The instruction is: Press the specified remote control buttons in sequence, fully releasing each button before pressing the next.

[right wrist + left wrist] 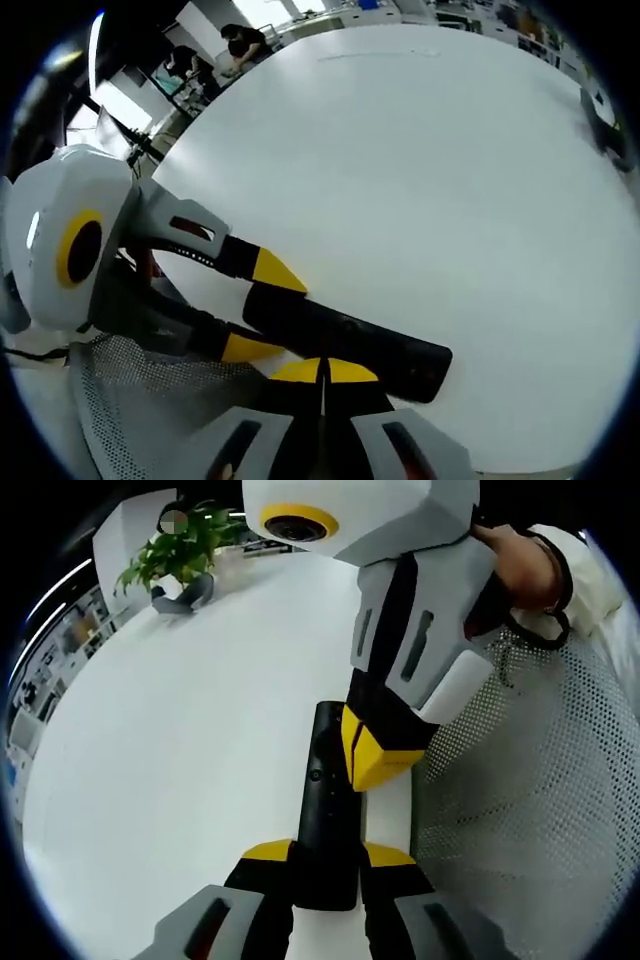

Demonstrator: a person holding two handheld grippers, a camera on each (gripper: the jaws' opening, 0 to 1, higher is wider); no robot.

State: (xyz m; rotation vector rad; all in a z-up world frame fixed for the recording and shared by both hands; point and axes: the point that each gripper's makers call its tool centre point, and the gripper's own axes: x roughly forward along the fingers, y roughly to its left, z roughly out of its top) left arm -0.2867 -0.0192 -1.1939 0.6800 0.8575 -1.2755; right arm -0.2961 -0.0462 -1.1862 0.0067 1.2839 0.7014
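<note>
The remote control (pixel 325 810) lies flat on the white surface (pixel 180 770), close to the edge nearest me, beside a perforated mesh chair (pixel 540 800). My left hand-held gripper (pixel 328 858) is clenched around the remote's near end, one yellow tip on each side of it. My right hand-held gripper (pixel 323 371) has its two yellow tips pressed together, grasping nothing, and comes down onto the remote's top face partway along its length.

What worries me: the closed tips look broader than one button, so I might catch a neighbouring key or land off target. Pushing hard so near the surface's edge could tip or slide the remote if my left grip slackens. Lifting too little would leave the button half pressed.

Well away from the remote, a grey pot (pixel 185 598) holds a leafy green plant (pixel 180 545).
</note>
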